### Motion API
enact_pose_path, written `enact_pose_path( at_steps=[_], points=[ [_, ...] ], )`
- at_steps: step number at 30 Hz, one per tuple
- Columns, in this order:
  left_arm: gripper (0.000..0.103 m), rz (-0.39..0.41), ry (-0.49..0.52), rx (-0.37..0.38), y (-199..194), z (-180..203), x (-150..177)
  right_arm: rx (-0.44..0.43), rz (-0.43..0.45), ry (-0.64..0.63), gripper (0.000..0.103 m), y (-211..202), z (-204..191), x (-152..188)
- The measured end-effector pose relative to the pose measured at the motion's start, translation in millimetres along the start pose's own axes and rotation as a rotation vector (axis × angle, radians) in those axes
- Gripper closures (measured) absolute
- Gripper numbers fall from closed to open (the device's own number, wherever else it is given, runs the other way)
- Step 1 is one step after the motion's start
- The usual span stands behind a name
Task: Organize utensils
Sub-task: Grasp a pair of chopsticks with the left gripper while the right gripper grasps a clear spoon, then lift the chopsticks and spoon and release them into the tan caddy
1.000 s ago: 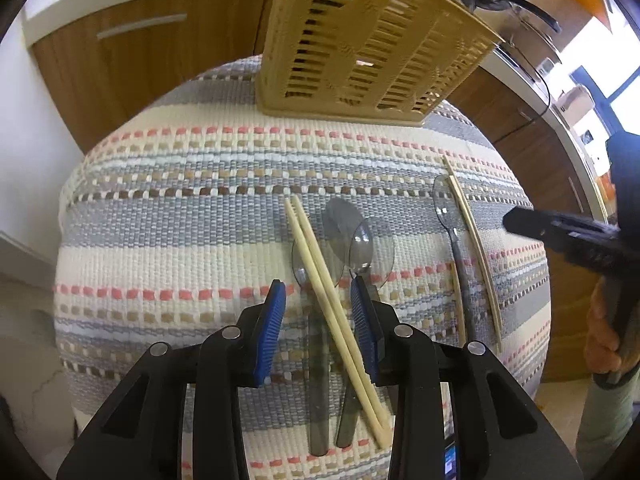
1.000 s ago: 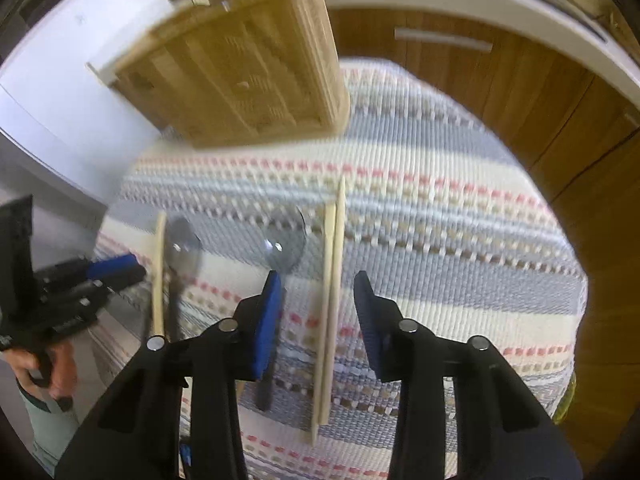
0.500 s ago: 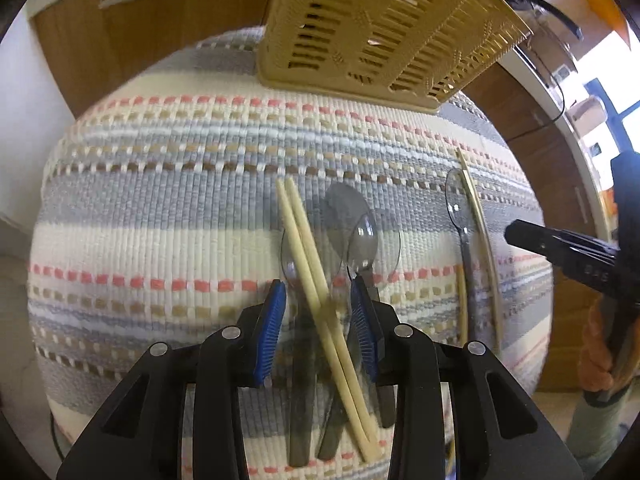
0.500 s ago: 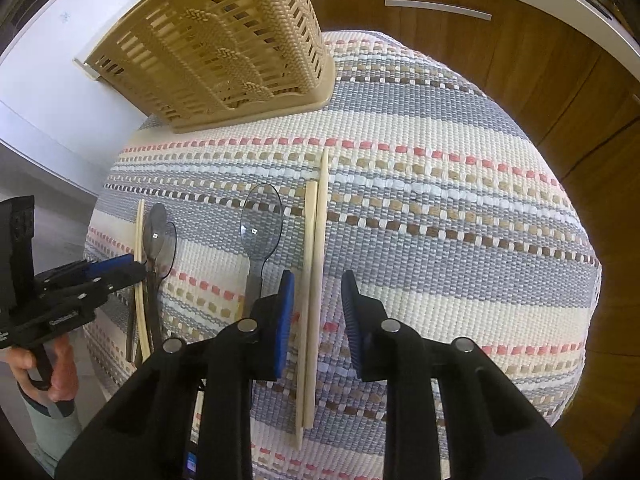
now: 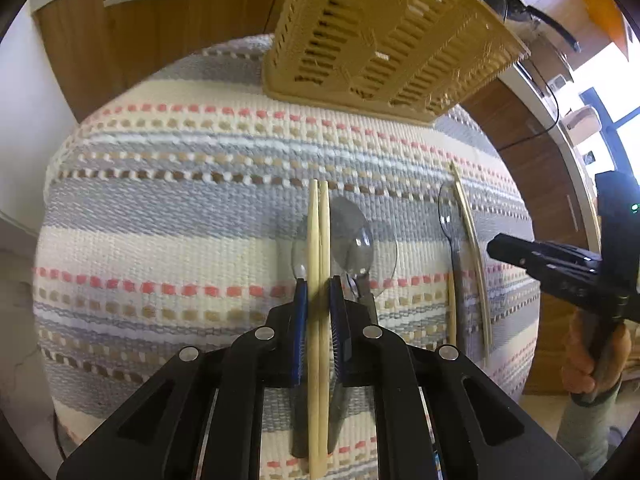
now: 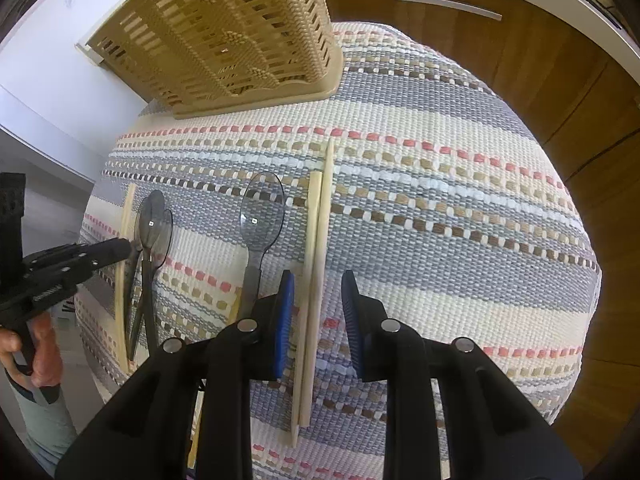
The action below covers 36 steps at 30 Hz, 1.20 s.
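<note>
On the striped cloth before the basket, left gripper pinches a chopstick pair lying over spoons, right gripper gapes around another pair; lift straight so the spoons stay put.

Basket top is cut off by the frame edge in both views. Spoon handles are hidden under the left gripper body. Lower end of the right chopstick pair is covered partly by the right gripper. Basket contents cannot be made out.
</note>
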<state>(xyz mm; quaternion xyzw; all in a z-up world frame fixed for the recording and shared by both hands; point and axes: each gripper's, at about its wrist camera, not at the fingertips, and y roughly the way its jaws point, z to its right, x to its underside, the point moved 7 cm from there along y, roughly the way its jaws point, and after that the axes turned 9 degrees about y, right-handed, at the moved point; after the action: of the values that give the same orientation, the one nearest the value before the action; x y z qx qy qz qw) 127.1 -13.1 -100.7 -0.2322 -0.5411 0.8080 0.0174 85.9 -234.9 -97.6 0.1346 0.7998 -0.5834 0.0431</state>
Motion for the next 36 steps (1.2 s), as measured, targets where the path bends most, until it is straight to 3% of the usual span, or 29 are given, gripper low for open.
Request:
enact_pose_path(
  at_steps=[14, 22, 24, 26, 33, 36],
  points=[
    [0.094, 0.037, -0.014, -0.032, -12.4, -31.8, -7.7, -0.067, -0.051, 0.019, 0.081, 16.4, -42.3, -11.7],
    [0.094, 0.076, 0.001, -0.003, -23.9, -32.1, -13.3, -0.001, -0.062, 0.011, 0.074, 28.4, -54.8, -18.8],
    [0.094, 0.08, 0.005, -0.001, -24.9, -31.4, -13.6, 0.015, -0.054, 0.01, 0.069, 30.6, -57.6, -18.6],
    [0.094, 0.084, 0.011, 0.002, -23.9, -30.4, -15.2, 0.018, -0.047, 0.013, 0.057, 30.7, -57.2, -19.1],
    [0.094, 0.092, 0.022, 0.016, -18.3, -25.2, -19.2, 0.031, -0.064, 0.009, 0.057, 40.7, -53.3, -22.9],
    [0.094, 0.1, 0.025, 0.022, -17.7, -23.2, -21.5, 0.095, -0.03, -0.025, 0.057, 44.7, -59.6, -28.3]
  ],
)
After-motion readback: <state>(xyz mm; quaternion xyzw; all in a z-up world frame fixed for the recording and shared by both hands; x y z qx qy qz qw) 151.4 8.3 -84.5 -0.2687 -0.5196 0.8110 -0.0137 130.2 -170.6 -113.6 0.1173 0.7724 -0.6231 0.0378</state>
